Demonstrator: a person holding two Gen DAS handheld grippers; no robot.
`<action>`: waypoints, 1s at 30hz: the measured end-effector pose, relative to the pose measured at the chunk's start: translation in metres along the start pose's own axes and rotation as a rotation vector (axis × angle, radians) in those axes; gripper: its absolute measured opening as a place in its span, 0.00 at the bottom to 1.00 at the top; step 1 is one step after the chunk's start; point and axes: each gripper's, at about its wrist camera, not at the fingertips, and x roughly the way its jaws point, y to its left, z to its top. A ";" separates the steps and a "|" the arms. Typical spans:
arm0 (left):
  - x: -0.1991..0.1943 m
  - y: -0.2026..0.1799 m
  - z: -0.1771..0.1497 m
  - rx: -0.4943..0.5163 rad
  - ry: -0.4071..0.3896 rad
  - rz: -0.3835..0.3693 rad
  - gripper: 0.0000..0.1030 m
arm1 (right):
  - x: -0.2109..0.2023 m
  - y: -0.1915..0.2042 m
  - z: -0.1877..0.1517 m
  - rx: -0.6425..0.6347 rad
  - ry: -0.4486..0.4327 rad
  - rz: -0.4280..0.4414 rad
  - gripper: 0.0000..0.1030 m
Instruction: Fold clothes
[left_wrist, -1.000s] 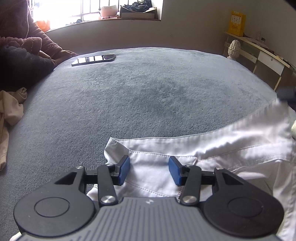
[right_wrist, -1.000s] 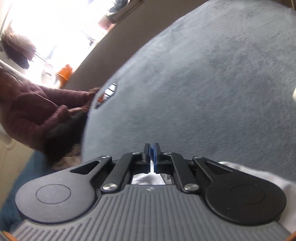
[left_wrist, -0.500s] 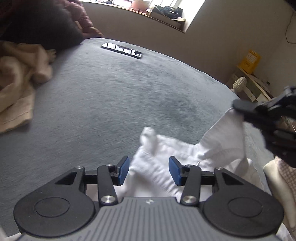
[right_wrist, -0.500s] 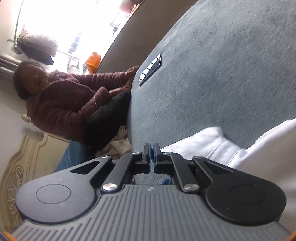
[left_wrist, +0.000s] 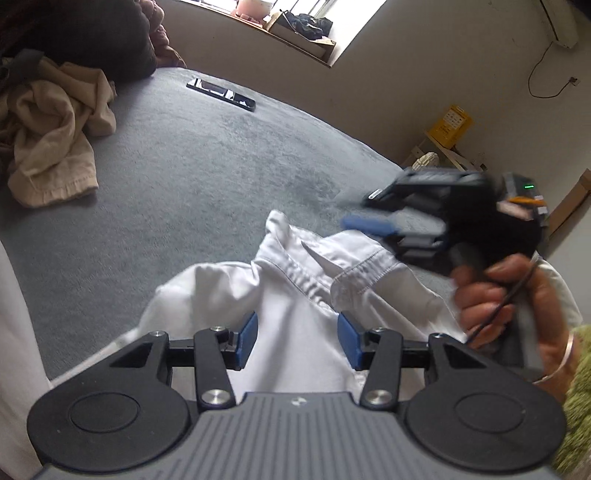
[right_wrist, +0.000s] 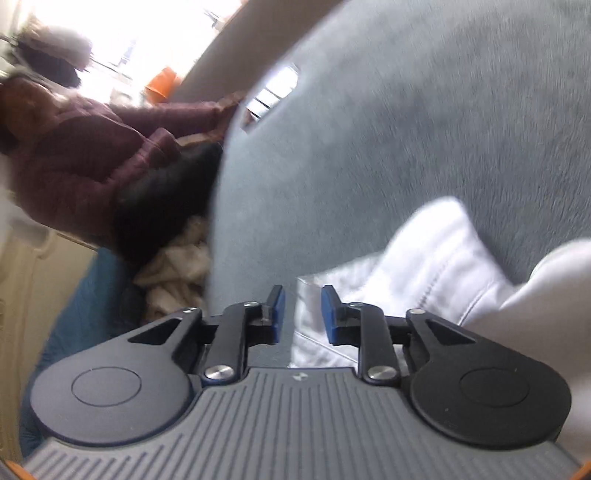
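Change since earlier: right gripper (right_wrist: 298, 312), pressed together on white cloth half a second ago, now stands with its blue pads apart; the white shirt (left_wrist: 295, 295) has been drawn in closer to both tools and lies more bunched.
Left gripper (left_wrist: 297, 334): spread wide, blue pads (left_wrist: 248, 334) either side of a raised fold of shirt, cloth between them but not pinched.
Right gripper, own view: jaws parted, a shirt edge runs up between the pads; whether either pad touches the fabric cannot be told, the picture is blurred.
Right gripper, from the left view (left_wrist: 424, 221): at 2 o'clock, hovering just over the shirt collar, held by a hand (left_wrist: 506, 295); a thin cable runs over the fingers, a bangle sits at the wrist.
Shirt: crumpled on the grey blanket (left_wrist: 207, 173), collar (left_wrist: 325, 266) with stitched edge turned up, towards 1 o'clock from the left tool.
Blanket: grey pile, covers the whole work surface.
Beige garment (left_wrist: 51, 136): heaped at 10 o'clock, well apart from the shirt.
Phone (left_wrist: 221, 95): dark, flat on the blanket at 11 o'clock, far edge.
Second person (right_wrist: 85, 155): maroon padded jacket, at the far side of the blanket, 10 o'clock in the right view.
Yellow box (left_wrist: 450, 122): on a shelf by the wall, 1 o'clock.
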 end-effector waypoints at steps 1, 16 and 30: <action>0.001 -0.001 -0.001 0.002 0.003 -0.006 0.47 | -0.017 0.003 0.003 -0.025 -0.017 0.020 0.25; 0.088 -0.056 0.040 0.067 0.123 -0.016 0.41 | -0.107 0.007 -0.120 -0.547 0.250 -0.214 0.25; 0.129 -0.059 0.042 0.072 0.158 0.081 0.29 | -0.077 0.003 -0.176 -0.740 0.119 -0.340 0.05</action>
